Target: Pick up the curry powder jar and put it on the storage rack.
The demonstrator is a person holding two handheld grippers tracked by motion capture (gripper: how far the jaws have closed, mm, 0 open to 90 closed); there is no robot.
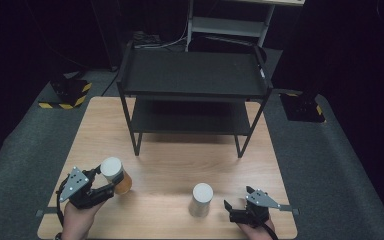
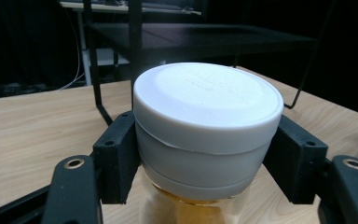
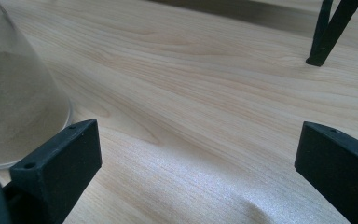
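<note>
No label or brand could be read on the amber jar (image 1: 118, 178); its white lid (image 2: 207, 103) bore only faint raised marks, too soft to make out. The jar had a clear body with orange-brown contents under a broad, flat-topped lid. It sat tilted at the near left of the wooden table (image 1: 175, 160), clamped just below the lid by the left gripper (image 1: 101, 183). The right gripper (image 1: 235, 209) rested at the near right with its jaws spread wide and nothing between them, just beside a second white-lidded jar (image 1: 201, 199) holding pale powder.
</note>
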